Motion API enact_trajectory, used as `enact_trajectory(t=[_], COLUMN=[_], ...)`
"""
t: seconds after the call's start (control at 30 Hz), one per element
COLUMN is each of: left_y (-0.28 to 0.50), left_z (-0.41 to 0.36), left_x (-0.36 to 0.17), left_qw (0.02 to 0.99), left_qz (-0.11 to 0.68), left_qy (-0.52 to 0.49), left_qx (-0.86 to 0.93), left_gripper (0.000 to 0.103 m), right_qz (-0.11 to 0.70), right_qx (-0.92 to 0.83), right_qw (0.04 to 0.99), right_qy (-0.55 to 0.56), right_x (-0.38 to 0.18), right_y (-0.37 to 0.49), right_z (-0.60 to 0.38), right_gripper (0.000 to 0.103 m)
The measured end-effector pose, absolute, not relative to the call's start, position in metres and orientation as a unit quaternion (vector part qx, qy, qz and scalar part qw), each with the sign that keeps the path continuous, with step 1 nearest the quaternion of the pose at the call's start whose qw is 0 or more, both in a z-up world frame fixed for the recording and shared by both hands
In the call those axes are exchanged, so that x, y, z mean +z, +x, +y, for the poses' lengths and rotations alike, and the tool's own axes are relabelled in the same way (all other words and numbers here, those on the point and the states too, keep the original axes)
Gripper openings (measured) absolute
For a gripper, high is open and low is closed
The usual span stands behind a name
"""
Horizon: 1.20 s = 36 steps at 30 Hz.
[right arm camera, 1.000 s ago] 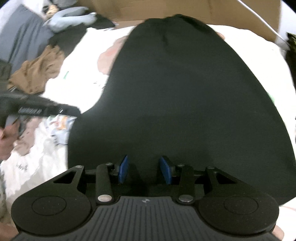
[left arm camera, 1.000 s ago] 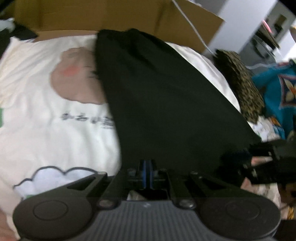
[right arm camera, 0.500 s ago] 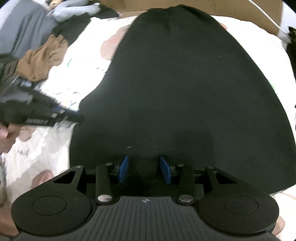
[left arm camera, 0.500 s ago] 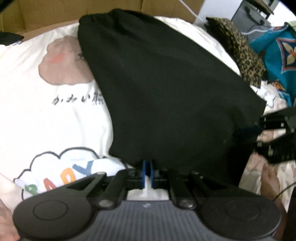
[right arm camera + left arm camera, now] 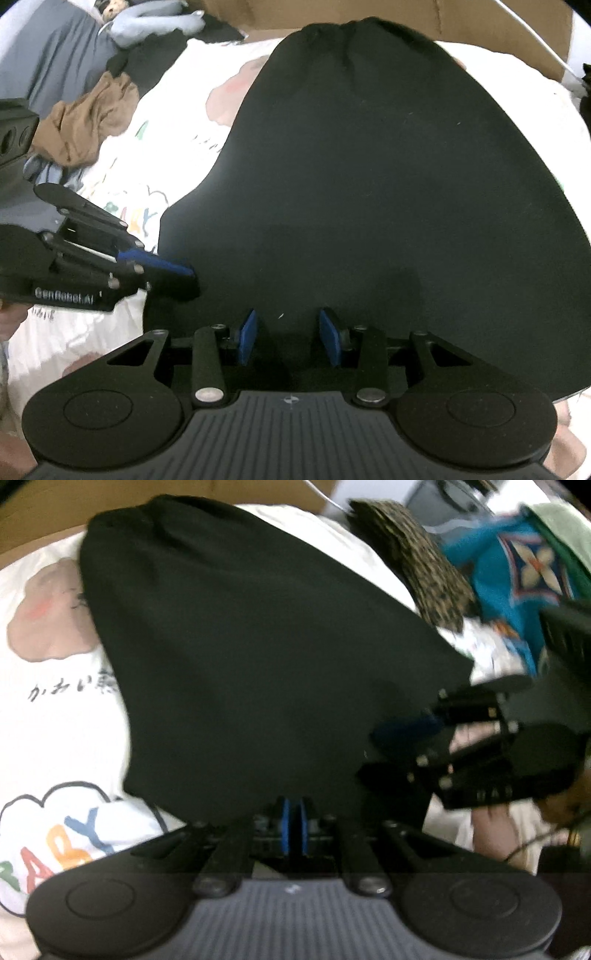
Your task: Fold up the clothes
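Black knit garment point(image 5: 369, 192) lies flat on a white printed quilt point(image 5: 55, 738).

Left gripper point(image 5: 293, 825): blue pads pressed together at the garment's near edge; cloth between them, cannot tell.

Right gripper point(image 5: 288, 341): jaws half apart, nothing pinched, over the garment's near hem.

Right view only: crumpled brown cloth point(image 5: 85, 122), left of garment; "GenRobot.AI" on the left gripper.

Left view only: leopard-print fabric point(image 5: 413, 557) and teal patterned cloth point(image 5: 517, 576), right of garment; quilt lettering "BABY".

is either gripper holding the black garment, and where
Left gripper pinches the black garment at its near left edge; right gripper is open, holding nothing.
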<state>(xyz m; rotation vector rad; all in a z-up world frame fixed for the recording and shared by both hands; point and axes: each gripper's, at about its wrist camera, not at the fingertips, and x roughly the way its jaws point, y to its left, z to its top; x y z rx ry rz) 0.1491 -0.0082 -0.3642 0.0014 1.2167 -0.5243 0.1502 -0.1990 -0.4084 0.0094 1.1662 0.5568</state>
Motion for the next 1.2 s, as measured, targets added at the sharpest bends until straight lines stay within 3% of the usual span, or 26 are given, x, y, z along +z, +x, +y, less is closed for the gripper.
enact_trajectory(t=[0.37, 0.67, 0.8, 1.2], left_y=[0.138, 0.135, 0.137, 0.149], left_z=[0.007, 0.025, 0.031, 0.024], left_x=[-0.366, -0.375, -0.380, -0.418], left_qw=[0.764, 0.752, 0.748, 0.707], left_qz=[0.594, 0.606, 0.600, 0.611], left_qy=[-0.022, -0.118, -0.169, -0.276], left_qx=[-0.251, -0.231, -0.228, -0.226], left_gripper=[0.006, 0.028, 0.047, 0.057], right_qz=[0.567, 0.562, 0.565, 0.569], right_qx=[0.272, 0.235, 0.228, 0.227], right_qw=[0.777, 0.793, 0.793, 0.790], right_qy=[-0.005, 0.005, 0.008, 0.009], right_x=[-0.406, -0.399, -0.401, -0.404], right_y=[0.124, 0.130, 0.131, 0.130], right_z=[-0.207, -0.231, -0.234, -0.236], right_gripper=[0.044, 0.045, 0.045, 0.045])
